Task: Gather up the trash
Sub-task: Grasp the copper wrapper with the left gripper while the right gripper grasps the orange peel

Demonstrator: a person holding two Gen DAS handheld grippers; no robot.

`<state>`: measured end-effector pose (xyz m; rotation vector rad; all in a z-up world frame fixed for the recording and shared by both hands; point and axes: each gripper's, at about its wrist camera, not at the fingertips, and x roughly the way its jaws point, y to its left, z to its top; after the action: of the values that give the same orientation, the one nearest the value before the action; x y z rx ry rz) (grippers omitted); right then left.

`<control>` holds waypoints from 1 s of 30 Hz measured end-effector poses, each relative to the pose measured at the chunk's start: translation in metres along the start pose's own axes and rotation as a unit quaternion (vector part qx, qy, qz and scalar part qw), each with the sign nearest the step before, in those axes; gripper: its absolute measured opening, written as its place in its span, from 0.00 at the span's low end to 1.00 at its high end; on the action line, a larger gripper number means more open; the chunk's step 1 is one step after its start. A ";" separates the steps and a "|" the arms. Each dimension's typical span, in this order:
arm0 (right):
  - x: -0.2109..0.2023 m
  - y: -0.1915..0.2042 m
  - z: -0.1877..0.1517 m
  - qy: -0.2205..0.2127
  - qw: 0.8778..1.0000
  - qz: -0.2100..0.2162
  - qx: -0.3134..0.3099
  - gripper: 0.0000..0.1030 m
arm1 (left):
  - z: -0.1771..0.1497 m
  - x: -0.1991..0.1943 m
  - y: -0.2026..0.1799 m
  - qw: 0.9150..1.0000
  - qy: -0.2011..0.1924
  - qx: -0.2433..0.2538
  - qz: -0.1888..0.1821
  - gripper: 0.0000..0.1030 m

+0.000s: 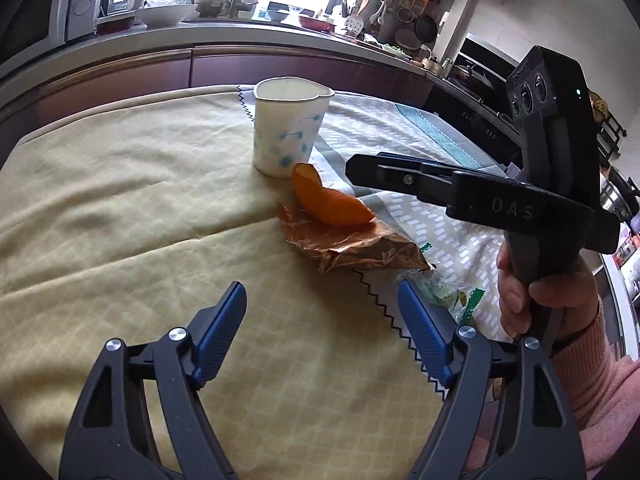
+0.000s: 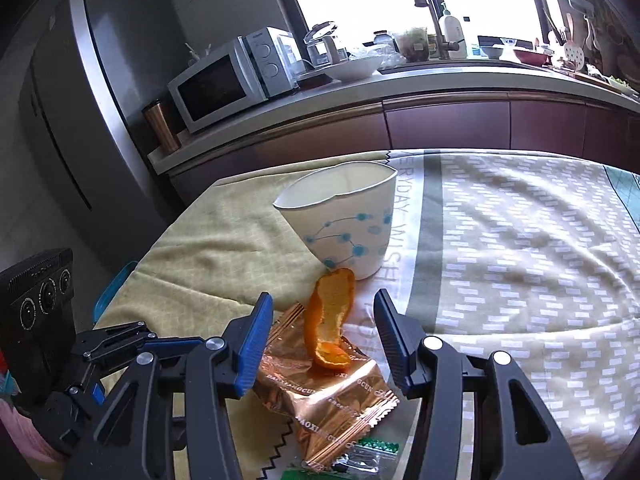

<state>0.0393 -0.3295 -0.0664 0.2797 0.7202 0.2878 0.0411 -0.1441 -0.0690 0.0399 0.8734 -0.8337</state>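
A white paper cup with blue dots (image 1: 286, 130) (image 2: 346, 220) stands upright on the clothed table. An orange peel (image 1: 326, 196) (image 2: 330, 320) lies in front of it, resting on a copper foil wrapper (image 1: 352, 246) (image 2: 332, 396). A clear and green wrapper (image 1: 456, 300) (image 2: 360, 456) lies nearer. My left gripper (image 1: 322, 320) is open and empty, above the yellow cloth short of the wrappers. My right gripper (image 2: 320, 332) is open, its fingers either side of the peel and foil wrapper. It shows from the side in the left wrist view (image 1: 360, 166).
The table carries a yellow cloth (image 1: 120, 208) and a grey-green patterned cloth (image 2: 520, 260). A kitchen counter (image 2: 400, 84) with a microwave (image 2: 224, 80), bowls and bottles runs behind. A fridge (image 2: 92, 80) stands at the left.
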 end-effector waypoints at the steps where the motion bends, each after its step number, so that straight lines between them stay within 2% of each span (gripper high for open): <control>1: 0.001 -0.002 -0.001 0.002 1.000 0.001 0.003 0.49 | 0.003 0.004 -0.001 1.000 0.003 -0.004 -0.007 0.74; 4: 0.002 -0.005 -0.004 0.009 1.000 0.005 0.006 0.48 | 0.008 0.011 -0.002 1.000 0.005 -0.013 -0.016 0.67; 6: 0.004 -0.006 -0.007 0.015 1.000 0.007 0.003 0.48 | 0.010 0.016 -0.003 1.000 0.010 -0.014 -0.020 0.59; 8: 0.007 -0.007 -0.009 0.020 1.000 0.013 0.007 0.47 | 0.011 0.023 -0.002 0.999 0.018 -0.020 -0.027 0.56; 11: 0.011 -0.007 -0.011 0.029 0.999 0.025 0.009 0.40 | 0.011 0.026 -0.002 0.999 0.022 -0.027 -0.037 0.50; 12: 0.012 -0.006 -0.012 0.032 0.999 0.027 0.007 0.38 | 0.011 0.027 -0.002 0.999 0.022 -0.028 -0.041 0.44; 15: 0.018 -0.002 -0.013 0.043 0.998 0.034 0.002 0.26 | 0.013 0.026 -0.003 0.999 0.019 -0.026 -0.042 0.33; 17: 0.021 0.000 -0.015 0.047 0.998 0.039 -0.001 0.16 | 0.014 0.024 -0.002 0.999 0.015 -0.027 -0.045 0.30; 18: 0.020 0.001 -0.015 0.046 0.998 0.041 -0.002 0.15 | 0.014 0.023 -0.002 0.998 0.014 -0.027 -0.046 0.27; 20: 0.019 0.002 -0.015 0.044 0.998 0.042 -0.003 0.12 | 0.014 0.022 -0.004 0.999 0.010 -0.023 -0.044 0.18; 21: 0.018 0.002 -0.014 0.044 0.998 0.045 -0.003 0.07 | 0.014 0.021 -0.004 0.999 0.010 -0.022 -0.044 0.14; 24: 0.017 0.004 -0.015 0.043 0.998 0.050 -0.005 0.04 | 0.013 0.019 -0.003 0.998 0.009 -0.024 -0.051 0.13; 28: 0.014 0.000 -0.016 0.043 0.998 0.051 0.007 0.06 | 0.012 0.017 0.000 0.998 0.011 -0.032 -0.053 0.15; 29: 0.014 -0.001 -0.016 0.048 0.998 0.051 0.006 0.06 | 0.011 0.016 0.002 0.998 0.012 -0.035 -0.056 0.16; 30: 0.014 -0.001 -0.017 0.048 0.998 0.046 0.004 0.07 | 0.011 0.016 0.004 0.997 0.014 -0.039 -0.059 0.23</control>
<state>0.0379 -0.3231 -0.0870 0.3081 0.8049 0.3876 0.0570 -0.1554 -0.0743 -0.0686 0.9410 -0.9100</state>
